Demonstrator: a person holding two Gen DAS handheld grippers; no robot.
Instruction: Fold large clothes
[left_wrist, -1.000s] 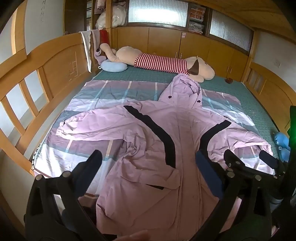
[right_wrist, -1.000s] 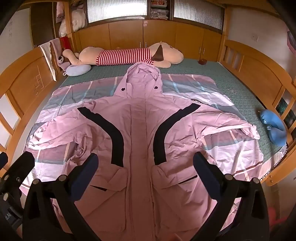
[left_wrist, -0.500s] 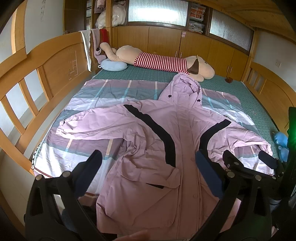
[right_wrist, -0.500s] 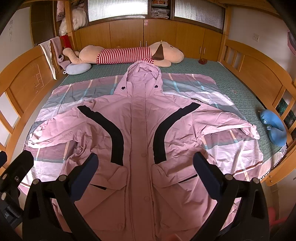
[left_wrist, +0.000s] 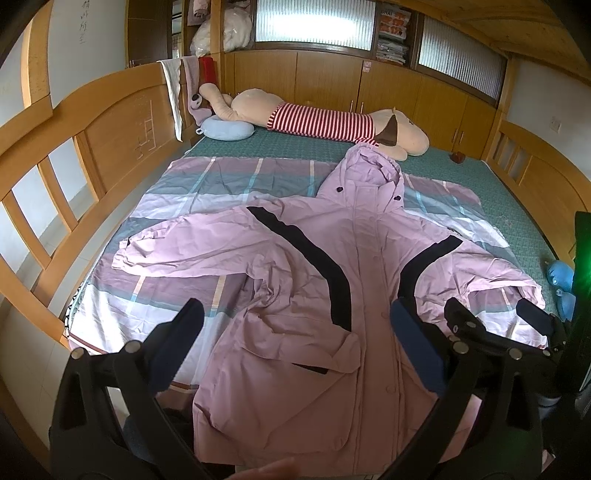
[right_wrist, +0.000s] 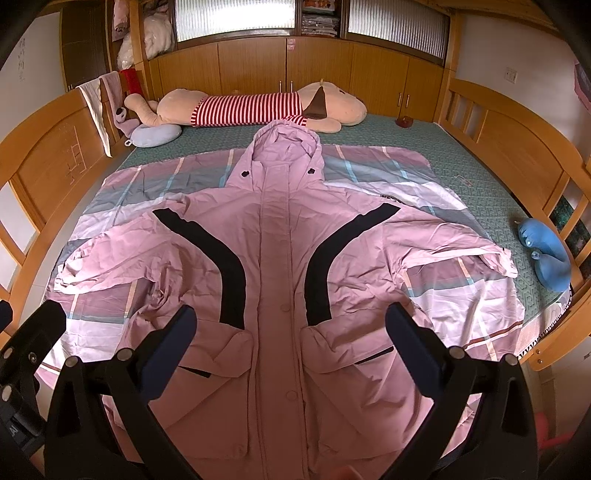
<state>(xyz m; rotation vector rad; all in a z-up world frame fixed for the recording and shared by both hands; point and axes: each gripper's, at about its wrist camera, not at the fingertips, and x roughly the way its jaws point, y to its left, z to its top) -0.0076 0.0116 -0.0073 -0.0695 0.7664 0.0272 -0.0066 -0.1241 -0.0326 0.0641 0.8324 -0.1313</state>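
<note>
Left gripper: fingers spread wide, nothing between them; it hangs over the coat's lower left panel, near the hem end of the bed.
Right gripper: fingers spread wide too, empty, centred over the button placket just above the two pockets.
Coat: pink, hooded, lies front up on the striped sheet; hood at 12 o'clock, hem at 6, sleeves out toward 9 and 3.
Left sleeve: fairly flat, cuff at 9 o'clock; the cloth under the armpit is bunched.
Right sleeve: rumpled, cuff near the 3 o'clock edge of the sheet.
Step in hand: probably the first fold, not yet begun, since no cloth is gripped.
Doing it well: smooth the bunched armpit first; pinch each sleeve near the cuff, taking only the sleeve and not the sheet; bring it across the chest toward the placket, keeping the side seam straight.
Risk: the thin fabric looks slippery, so a shallow pinch may let go mid-carry.
Surroundings: plush toy at 12 o'clock, well apart from the fold area; blue toy at 3.
</note>
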